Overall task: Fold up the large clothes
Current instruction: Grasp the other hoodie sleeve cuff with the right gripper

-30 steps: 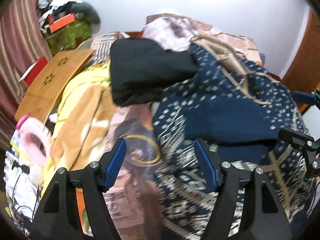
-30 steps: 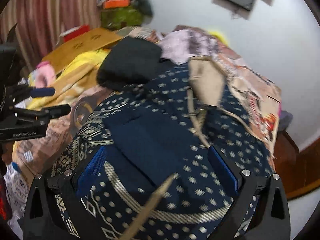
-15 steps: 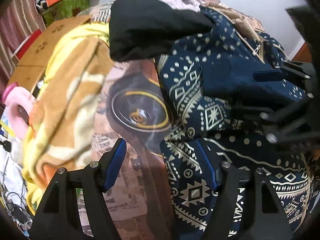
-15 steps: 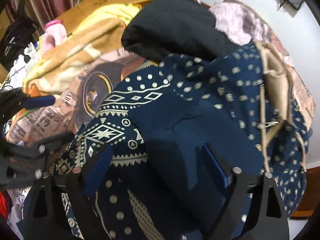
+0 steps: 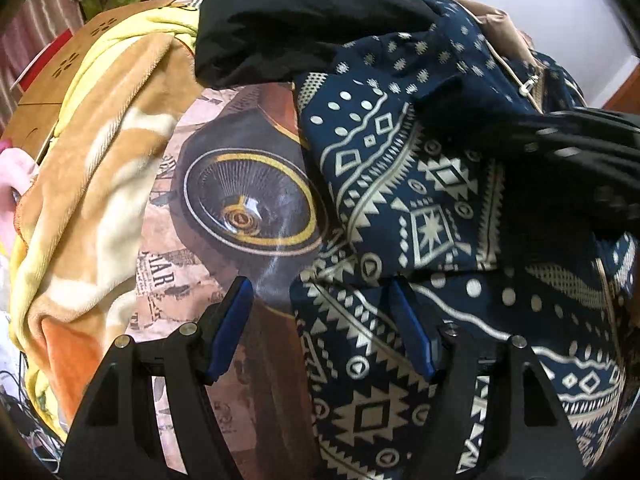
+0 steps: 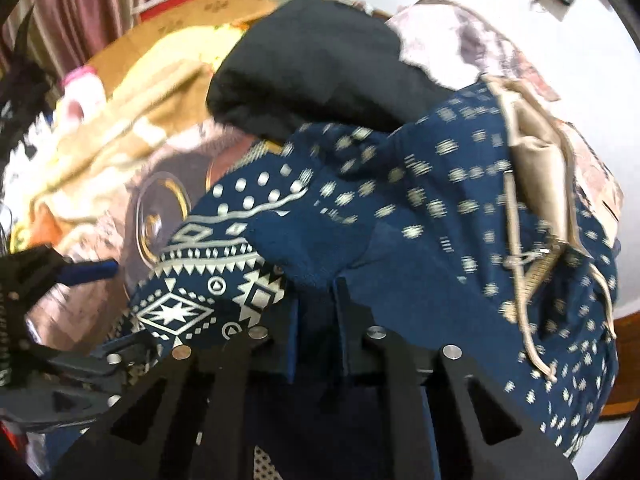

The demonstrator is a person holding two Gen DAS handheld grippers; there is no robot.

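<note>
A large navy garment with a cream geometric print (image 5: 400, 200) lies spread on the bed; it fills the right wrist view (image 6: 420, 208), with a beige lining and cords (image 6: 536, 176) on its right side. My left gripper (image 5: 324, 328) is open just above the garment's left edge, one finger over the bedsheet, one over the cloth. My right gripper (image 6: 316, 296) is shut on a fold of the navy garment. The right gripper shows as a dark blur at the right of the left wrist view (image 5: 580, 148).
A black folded garment (image 5: 296, 20) lies behind the navy one. A tan and yellow blanket (image 5: 92, 168) is heaped at the left on the printed bedsheet (image 5: 240, 208). A wooden lap table (image 6: 188, 20) and curtains stand beyond it.
My right gripper has closed on a fold of the navy garment. Both grippers have come lower and closer to the cloth. The left gripper stays open.
</note>
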